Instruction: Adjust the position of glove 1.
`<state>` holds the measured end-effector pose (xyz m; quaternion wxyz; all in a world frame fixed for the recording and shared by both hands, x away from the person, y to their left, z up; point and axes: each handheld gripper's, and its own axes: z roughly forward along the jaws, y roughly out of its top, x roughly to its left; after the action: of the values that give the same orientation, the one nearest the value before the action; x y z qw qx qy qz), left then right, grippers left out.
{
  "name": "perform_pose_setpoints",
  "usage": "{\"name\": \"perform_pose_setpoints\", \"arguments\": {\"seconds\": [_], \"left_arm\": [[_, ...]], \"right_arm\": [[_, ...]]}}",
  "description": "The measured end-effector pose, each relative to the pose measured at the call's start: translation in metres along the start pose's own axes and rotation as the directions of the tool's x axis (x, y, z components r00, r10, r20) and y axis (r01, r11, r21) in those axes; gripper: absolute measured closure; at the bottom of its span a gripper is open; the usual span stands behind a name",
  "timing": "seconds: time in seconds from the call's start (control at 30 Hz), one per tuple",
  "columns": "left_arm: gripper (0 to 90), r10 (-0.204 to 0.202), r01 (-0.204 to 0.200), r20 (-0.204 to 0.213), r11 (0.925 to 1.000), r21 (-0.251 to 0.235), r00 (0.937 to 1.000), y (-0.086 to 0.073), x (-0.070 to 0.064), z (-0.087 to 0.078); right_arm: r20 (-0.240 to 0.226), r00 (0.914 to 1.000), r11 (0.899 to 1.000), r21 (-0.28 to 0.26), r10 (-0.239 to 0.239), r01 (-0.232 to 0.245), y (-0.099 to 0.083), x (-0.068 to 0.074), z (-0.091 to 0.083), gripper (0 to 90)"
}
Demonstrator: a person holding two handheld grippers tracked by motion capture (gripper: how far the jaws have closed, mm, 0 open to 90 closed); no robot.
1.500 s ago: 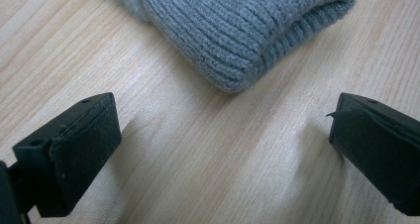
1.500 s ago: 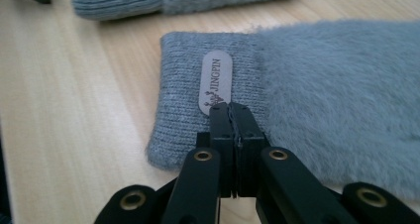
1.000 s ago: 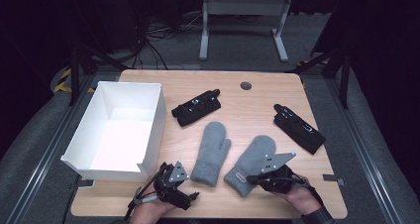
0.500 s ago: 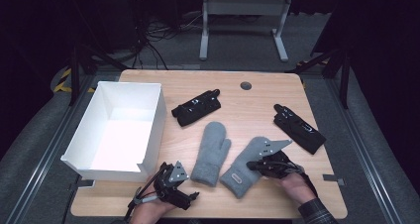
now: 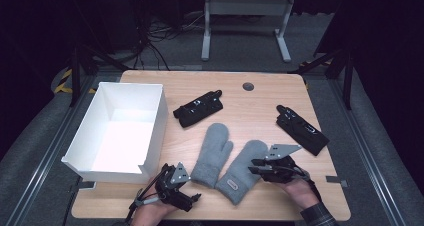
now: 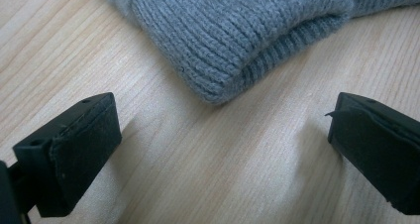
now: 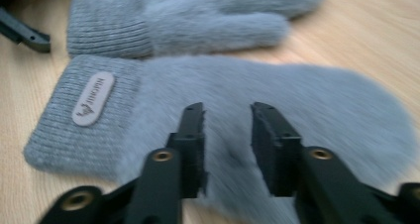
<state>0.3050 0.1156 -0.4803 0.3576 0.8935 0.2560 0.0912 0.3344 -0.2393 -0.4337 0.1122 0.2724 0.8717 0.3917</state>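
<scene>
Two grey knitted mittens lie side by side at the table's front. The left mitten (image 5: 212, 153) points away from me. The right mitten (image 5: 242, 168) carries a pale label on its cuff (image 7: 92, 105). My left gripper (image 5: 192, 198) rests low on the table, open wide, and the left mitten's ribbed cuff (image 6: 237, 30) lies just beyond its jaws. My right gripper (image 5: 256, 166) hovers over the right mitten's fluffy body (image 7: 322, 100). It (image 7: 227, 116) is open by a narrow gap, with nothing held in it.
A white open box (image 5: 156, 118) stands at the left. Two black gloves lie farther back, one in the middle (image 5: 198, 107) and one at the right (image 5: 302, 128). A dark round hole (image 5: 248, 86) marks the table's far side. Bare wood lies along the front edge.
My right gripper has shifted a little forward and to the left, over the right mitten. The left gripper has stayed put.
</scene>
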Motion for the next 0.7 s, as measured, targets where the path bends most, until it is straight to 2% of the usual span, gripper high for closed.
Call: {"name": "perform_pose_setpoints", "arguments": {"seconds": [0.1, 0.2, 0.27, 0.3, 0.37, 0.4, 0.43, 0.5, 0.53, 0.57, 0.7], "left_arm": [[0.4, -0.002, 0.002, -0.001, 1.0000, -0.001, 1.0000, 0.000, 0.000, 0.000], [1.6, -0.010, 0.010, -0.006, 0.9999, -0.003, 0.9999, 0.000, 0.000, -0.001], [4.4, -0.016, 0.016, -0.009, 0.9999, 0.003, 0.9998, 0.001, 0.001, -0.001], [4.4, -0.033, 0.034, -0.019, 0.9994, 0.012, 0.9993, 0.002, 0.000, -0.003], [8.5, -0.056, 0.057, -0.034, 0.9979, 0.031, 0.9979, 0.006, -0.001, -0.004], [8.5, -0.056, 0.057, -0.034, 0.9979, 0.031, 0.9979, 0.006, -0.001, -0.004], [8.5, -0.078, 0.080, -0.029, 0.9959, 0.044, 0.9965, 0.008, -0.001, -0.005], [8.4, -0.089, 0.090, -0.024, 0.9951, 0.041, 0.9957, 0.008, -0.001, -0.007], [8.4, -0.108, 0.108, -0.018, 0.9938, 0.024, 0.9940, 0.009, -0.001, -0.010], [8.4, -0.112, 0.113, -0.018, 0.9935, 0.019, 0.9935, 0.010, -0.001, -0.011], [8.4, -0.118, 0.118, 0.001, 0.9929, -0.014, 0.9930, 0.017, -0.004, -0.018]], "right_arm": [[0.064, 0.9972, 0.999, -0.025, 0.038, -0.036, -0.011, -0.006, -0.014, 48.6], [0.111, 0.9901, 0.996, -0.047, 0.085, -0.080, -0.024, -0.015, -0.026, 39.1], [0.159, 0.9815, 0.994, -0.052, 0.108, -0.100, -0.034, -0.018, -0.033, 36.1], [0.159, 0.9815, 0.994, -0.052, 0.108, -0.100, -0.034, -0.018, -0.033, 36.1], [0.202, 0.9678, 0.988, -0.057, 0.150, -0.141, -0.048, -0.025, -0.042, 30.6], [0.202, 0.9678, 0.988, -0.057, 0.150, -0.141, -0.048, -0.025, -0.042, 30.6], [0.228, 0.9582, 0.985, -0.058, 0.172, -0.163, -0.056, -0.029, -0.045, 26.3], [0.234, 0.9555, 0.984, -0.056, 0.179, -0.171, -0.059, -0.031, -0.045, 24.7], [0.249, 0.9507, 0.983, -0.051, 0.185, -0.178, -0.062, -0.033, -0.046, 23.1], [0.262, 0.9458, 0.981, -0.049, 0.192, -0.186, -0.065, -0.035, -0.046, 21.2], [0.284, 0.9381, 0.980, -0.055, 0.198, -0.190, -0.068, -0.040, -0.047, 18.8]]}}
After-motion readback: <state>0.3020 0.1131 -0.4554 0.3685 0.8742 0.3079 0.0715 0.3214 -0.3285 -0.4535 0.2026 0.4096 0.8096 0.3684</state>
